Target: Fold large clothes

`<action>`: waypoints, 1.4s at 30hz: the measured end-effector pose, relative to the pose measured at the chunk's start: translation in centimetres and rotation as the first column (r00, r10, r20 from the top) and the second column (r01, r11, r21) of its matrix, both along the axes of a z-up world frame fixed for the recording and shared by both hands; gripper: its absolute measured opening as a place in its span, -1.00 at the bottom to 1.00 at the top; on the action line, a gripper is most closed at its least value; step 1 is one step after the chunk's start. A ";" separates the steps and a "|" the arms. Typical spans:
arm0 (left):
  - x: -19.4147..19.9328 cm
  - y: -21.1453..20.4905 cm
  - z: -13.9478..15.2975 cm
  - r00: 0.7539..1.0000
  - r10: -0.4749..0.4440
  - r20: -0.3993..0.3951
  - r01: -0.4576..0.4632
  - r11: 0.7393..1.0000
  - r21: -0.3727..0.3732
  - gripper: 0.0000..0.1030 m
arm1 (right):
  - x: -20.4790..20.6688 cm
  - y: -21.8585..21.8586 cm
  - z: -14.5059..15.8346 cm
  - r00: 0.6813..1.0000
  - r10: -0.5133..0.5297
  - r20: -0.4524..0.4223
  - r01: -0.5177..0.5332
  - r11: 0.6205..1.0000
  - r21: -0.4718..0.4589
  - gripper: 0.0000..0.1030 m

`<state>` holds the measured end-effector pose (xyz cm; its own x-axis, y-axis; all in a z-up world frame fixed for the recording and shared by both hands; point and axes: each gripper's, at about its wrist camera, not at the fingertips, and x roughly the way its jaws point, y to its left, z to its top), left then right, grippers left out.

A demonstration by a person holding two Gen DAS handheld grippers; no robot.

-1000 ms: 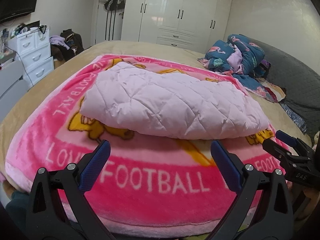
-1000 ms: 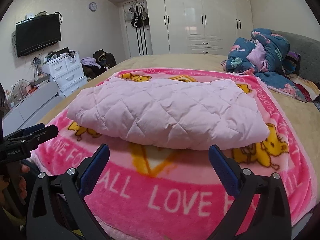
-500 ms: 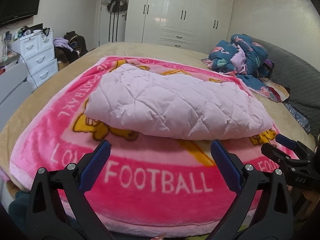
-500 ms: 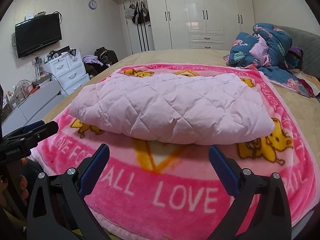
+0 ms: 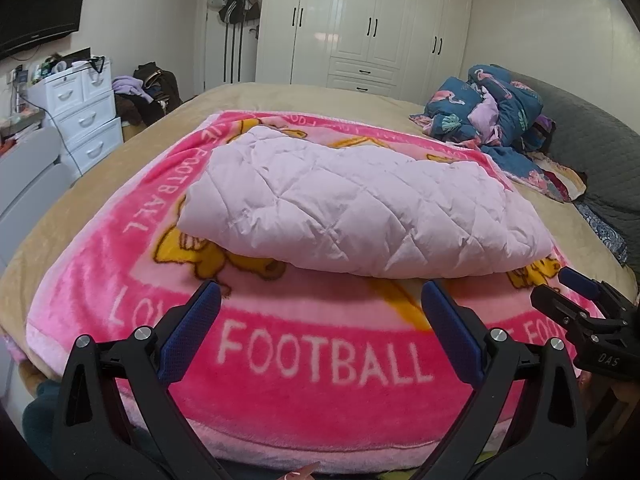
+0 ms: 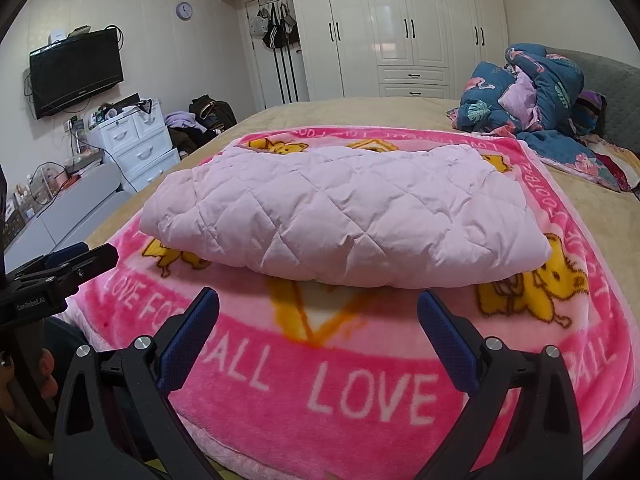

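Judging progress: the fold looks nearly or wholly done; what is left, if anything, seems to be a last tidy-up.
Bed (image 5: 280, 96): tan cover, it carries everything here; no bench is involved.
Pink blanket (image 5: 320, 364): spread flat over the near part of the bed, with "FOOTBALL" and "LOVE" lettering and yellow cartoon figures; it serves as the working surface.
Quilted garment (image 5: 360, 208): pale pink, large and padded, lying in the middle of the pink blanket as a compact, roughly rectangular bundle of several layers; no sleeve or hood shows loose.
Near edge of garment: rounded and thick, slightly raised off the blanket, so the layers may want pressing flat.
Far left corner: in the right wrist view a small flap (image 6: 256, 148) appears to stand a little open; whether it needs tucking I cannot tell.
Blue bedding heap (image 6: 532, 92): bunched near the headboard, well apart from the garment.
Left tool (image 5: 320, 308): jaws wide, holding nothing, hovering over the blanket's near edge, short of the garment.
Right tool (image 6: 318, 312): also spread wide and empty, just short of the garment's near edge.
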<state>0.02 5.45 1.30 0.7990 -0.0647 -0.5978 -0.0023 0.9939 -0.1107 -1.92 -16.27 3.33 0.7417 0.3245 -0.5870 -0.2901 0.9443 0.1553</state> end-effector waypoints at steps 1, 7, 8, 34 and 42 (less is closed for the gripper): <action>0.0 0.0 0.0 1.000 -0.002 0.000 0.002 1.000 0.000 0.82 | 0.1 -0.1 0.0 1.000 -0.001 -0.004 0.001 1.000 0.002 0.92; 0.0 0.1 0.0 1.000 0.002 0.001 -0.002 1.000 0.000 0.82 | 0.0 -0.1 0.0 1.000 0.000 -0.003 0.000 1.000 0.004 0.92; 0.0 0.1 0.1 1.000 0.004 0.001 -0.004 1.000 0.001 0.82 | 0.1 -0.1 0.0 1.000 0.000 -0.003 0.000 1.000 0.003 0.92; -0.2 0.5 0.3 1.000 0.022 -0.003 -0.022 1.000 0.016 0.82 | 0.1 0.0 0.0 1.000 0.000 -0.003 0.000 1.000 0.002 0.92; -0.1 0.6 0.0 1.000 0.023 -0.012 -0.023 1.000 0.010 0.82 | 0.1 0.0 0.0 1.000 -0.001 -0.003 0.001 1.000 0.001 0.92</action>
